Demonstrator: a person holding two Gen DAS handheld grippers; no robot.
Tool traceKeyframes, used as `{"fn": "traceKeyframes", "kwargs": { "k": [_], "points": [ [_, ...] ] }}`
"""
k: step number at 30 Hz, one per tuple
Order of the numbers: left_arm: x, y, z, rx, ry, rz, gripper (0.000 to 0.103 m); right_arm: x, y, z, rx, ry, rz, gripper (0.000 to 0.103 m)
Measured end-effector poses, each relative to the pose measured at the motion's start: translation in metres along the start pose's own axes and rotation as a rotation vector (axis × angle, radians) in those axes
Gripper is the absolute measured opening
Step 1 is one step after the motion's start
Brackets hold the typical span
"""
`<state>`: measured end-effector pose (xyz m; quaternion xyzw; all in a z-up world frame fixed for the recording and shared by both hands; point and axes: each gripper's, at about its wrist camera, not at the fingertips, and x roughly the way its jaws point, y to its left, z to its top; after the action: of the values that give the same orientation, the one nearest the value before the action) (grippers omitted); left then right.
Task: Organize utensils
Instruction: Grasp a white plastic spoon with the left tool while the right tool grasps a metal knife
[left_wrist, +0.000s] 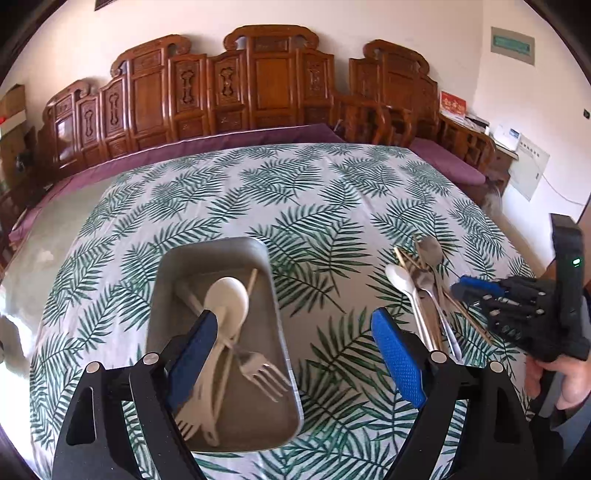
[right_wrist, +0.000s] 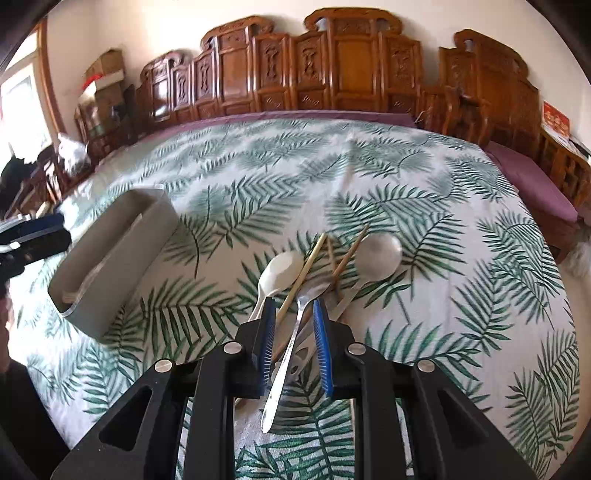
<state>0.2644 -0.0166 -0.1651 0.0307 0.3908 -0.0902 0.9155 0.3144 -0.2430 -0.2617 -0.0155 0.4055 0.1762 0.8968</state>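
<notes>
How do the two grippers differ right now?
The left gripper stands wide open and empty over the grey bin, which holds the pale spoon and forks. The right gripper has its jaws narrowly set, with the metal spoon's handle between them, over the loose pile on the leaf-print cloth; whether the pads press on it I cannot tell. Both have blue pads on black fingers.

You are looking at a tray (left_wrist: 162, 295) sitting on the tablecloth (left_wrist: 295, 192), with a spoon (left_wrist: 227, 295) and forks (left_wrist: 258, 369) lying in it. To its right, loose spoons (right_wrist: 378, 254) and chopsticks (right_wrist: 306, 269) are lying crossed in a pile (left_wrist: 424, 280). Behind the table, a carved bench (left_wrist: 258, 81) is standing against the wall.
</notes>
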Motion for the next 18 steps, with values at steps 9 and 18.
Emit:
{"fn": "traceKeyframes", "kwargs": {
  "k": [9, 18],
  "points": [
    [0.012, -0.022, -0.005, 0.04, 0.042, -0.021, 0.082, 0.034, -0.002, -0.006, -0.011, 0.086, -0.024, 0.014],
    [0.015, -0.037, -0.006, 0.065, 0.058, -0.048, 0.082, 0.038, -0.007, -0.006, 0.034, 0.123, 0.027, 0.006]
  ]
}}
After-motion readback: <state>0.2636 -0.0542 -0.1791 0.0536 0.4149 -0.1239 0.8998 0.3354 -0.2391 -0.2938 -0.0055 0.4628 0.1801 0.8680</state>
